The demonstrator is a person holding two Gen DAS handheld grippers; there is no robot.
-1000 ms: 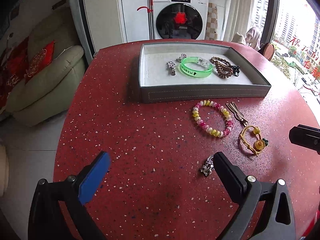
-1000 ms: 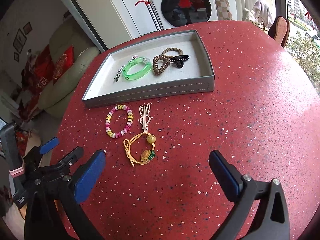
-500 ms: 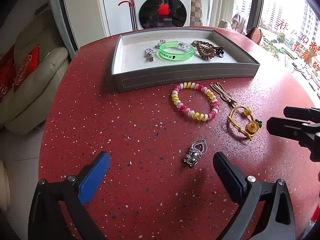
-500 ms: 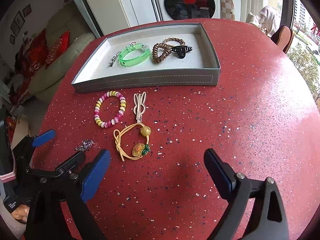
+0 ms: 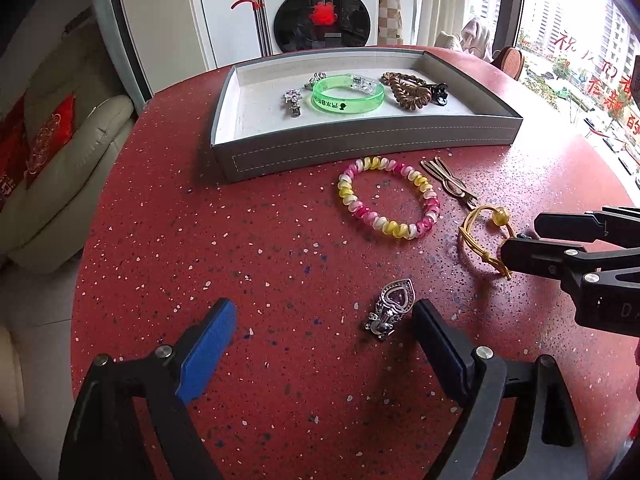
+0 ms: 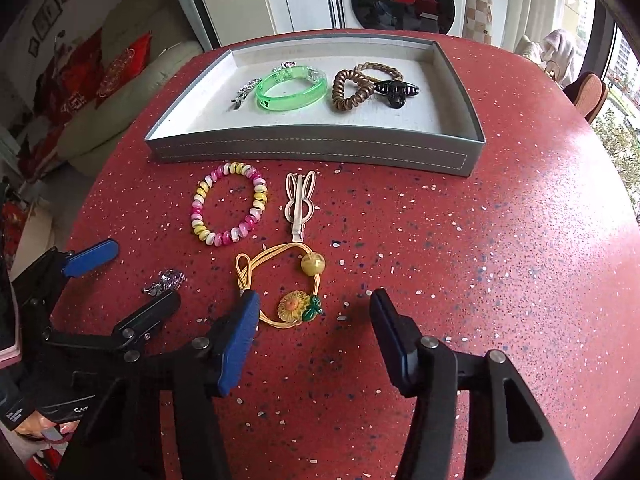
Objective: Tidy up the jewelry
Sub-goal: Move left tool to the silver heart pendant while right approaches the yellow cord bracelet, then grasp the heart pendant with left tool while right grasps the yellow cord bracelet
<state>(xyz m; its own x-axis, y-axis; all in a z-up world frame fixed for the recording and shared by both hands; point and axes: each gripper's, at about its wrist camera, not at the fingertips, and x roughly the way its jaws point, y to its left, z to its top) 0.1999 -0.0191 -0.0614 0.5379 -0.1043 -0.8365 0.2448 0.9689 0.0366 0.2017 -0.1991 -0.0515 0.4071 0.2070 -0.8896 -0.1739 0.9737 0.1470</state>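
On the red table lie a silver heart clip [image 5: 390, 308], a pink-yellow bead bracelet [image 5: 388, 197], a rabbit-shaped hair clip [image 6: 299, 204] and a yellow cord hair tie with a sunflower [image 6: 286, 286]. My left gripper [image 5: 320, 332] is open low over the table, the heart clip just inside its right finger. My right gripper [image 6: 314, 328] is open, its fingers on either side of the sunflower hair tie's near part. The grey tray [image 5: 360, 146] holds a green bangle [image 5: 347, 93], a silver clip, a brown coil tie and a black claw clip.
The round table's edge [image 5: 86, 280] curves at the left, with a cream sofa [image 5: 52, 168] beyond. A washing machine [image 5: 324, 4] stands behind the tray. The right gripper shows at the right of the left wrist view [image 5: 520, 248].
Both grippers have moved forward and lower. The heart clip now lies between the left fingers and the sunflower hair tie between the right fingers. Both stay open.
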